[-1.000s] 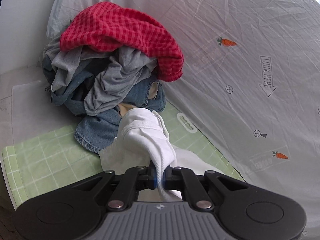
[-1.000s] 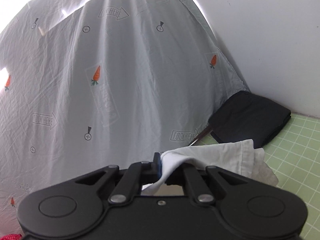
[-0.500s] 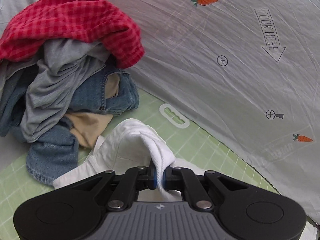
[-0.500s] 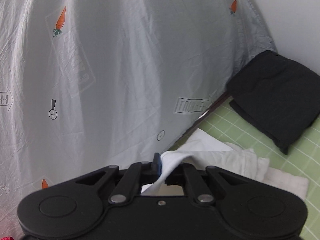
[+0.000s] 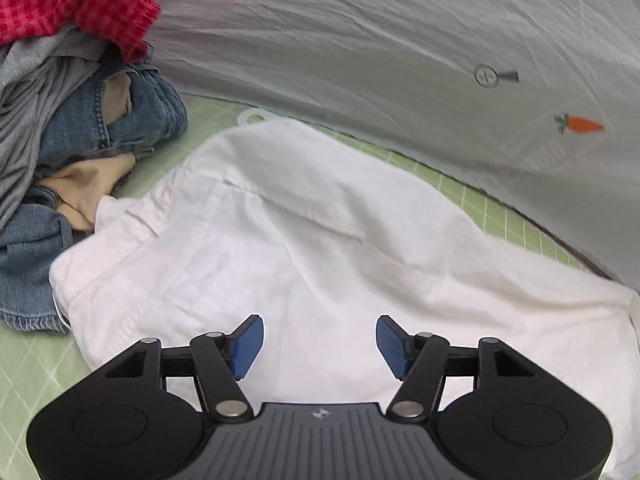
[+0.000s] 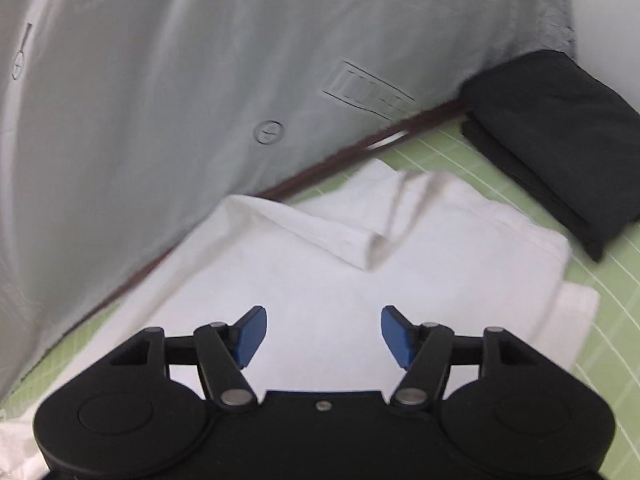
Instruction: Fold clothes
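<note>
A white garment (image 5: 304,240) lies spread on the green gridded mat (image 5: 24,364), its waistband end toward the clothes pile. My left gripper (image 5: 319,346) hovers over it, jaws opening, nothing pinched between the blue pads (image 5: 248,344). In the right wrist view the same white garment (image 6: 320,280) lies folded over itself, with a loose flap near its middle. My right gripper (image 6: 323,340) stands just above it, jaws opening as well, the cloth below the pads (image 6: 394,340) and not gripped.
A pile of unfolded clothes sits at the left: red checked fabric (image 5: 80,0), grey cloth (image 5: 36,92), blue jeans (image 5: 120,120). A folded black garment (image 6: 560,140) lies at the mat's right. A pale sheet with carrot prints (image 5: 400,60) hangs behind.
Both grippers came down toward the mat and let go of the white garment, which now lies flat. Their jaws went from shut on the cloth to apart.
</note>
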Tool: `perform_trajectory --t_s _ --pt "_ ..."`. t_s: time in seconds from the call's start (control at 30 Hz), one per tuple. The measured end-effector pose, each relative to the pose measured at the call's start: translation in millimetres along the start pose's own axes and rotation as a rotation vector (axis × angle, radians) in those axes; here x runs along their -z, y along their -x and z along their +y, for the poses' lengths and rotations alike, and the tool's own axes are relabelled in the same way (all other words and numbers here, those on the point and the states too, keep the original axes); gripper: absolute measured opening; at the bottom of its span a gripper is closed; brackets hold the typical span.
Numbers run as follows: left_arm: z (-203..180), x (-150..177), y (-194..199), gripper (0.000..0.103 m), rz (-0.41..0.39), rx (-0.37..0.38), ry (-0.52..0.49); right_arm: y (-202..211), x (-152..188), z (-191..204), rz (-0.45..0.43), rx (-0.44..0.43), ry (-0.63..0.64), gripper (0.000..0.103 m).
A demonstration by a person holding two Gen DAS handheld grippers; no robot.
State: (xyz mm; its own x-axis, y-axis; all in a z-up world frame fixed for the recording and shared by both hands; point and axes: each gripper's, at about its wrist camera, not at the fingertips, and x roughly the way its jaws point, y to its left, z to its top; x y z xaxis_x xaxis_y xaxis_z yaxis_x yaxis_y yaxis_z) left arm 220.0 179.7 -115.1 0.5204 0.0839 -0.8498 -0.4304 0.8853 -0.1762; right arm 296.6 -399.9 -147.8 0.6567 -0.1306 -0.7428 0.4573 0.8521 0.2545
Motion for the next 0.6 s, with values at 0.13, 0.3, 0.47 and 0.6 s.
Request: perform_trajectory --t_s 0.13,0.3,0.47,0.6 --pt "-18.1 34.5 -11.1 0.064 0.091 0.019 -0.015 8.2 25.6 -56.6 0.023 0.104 -0.159 0.069" --pt "-46.0 49.6 -19.3 0.064 0.115 0.056 -0.054 5.2 37.7 -80.4 0.017 0.14 -0.197 0.07" --pt "-74.7 45.7 -23.4 0.064 0.086 0.08 -0.157 -8.3 30.7 -71.0 -0.012 0.197 -0.101 0.066" --pt "-85.3 40.6 -37.1 0.066 0.095 0.091 -0.185 -16.3 23.5 -69.7 -0.027 0.234 -0.077 0.067"
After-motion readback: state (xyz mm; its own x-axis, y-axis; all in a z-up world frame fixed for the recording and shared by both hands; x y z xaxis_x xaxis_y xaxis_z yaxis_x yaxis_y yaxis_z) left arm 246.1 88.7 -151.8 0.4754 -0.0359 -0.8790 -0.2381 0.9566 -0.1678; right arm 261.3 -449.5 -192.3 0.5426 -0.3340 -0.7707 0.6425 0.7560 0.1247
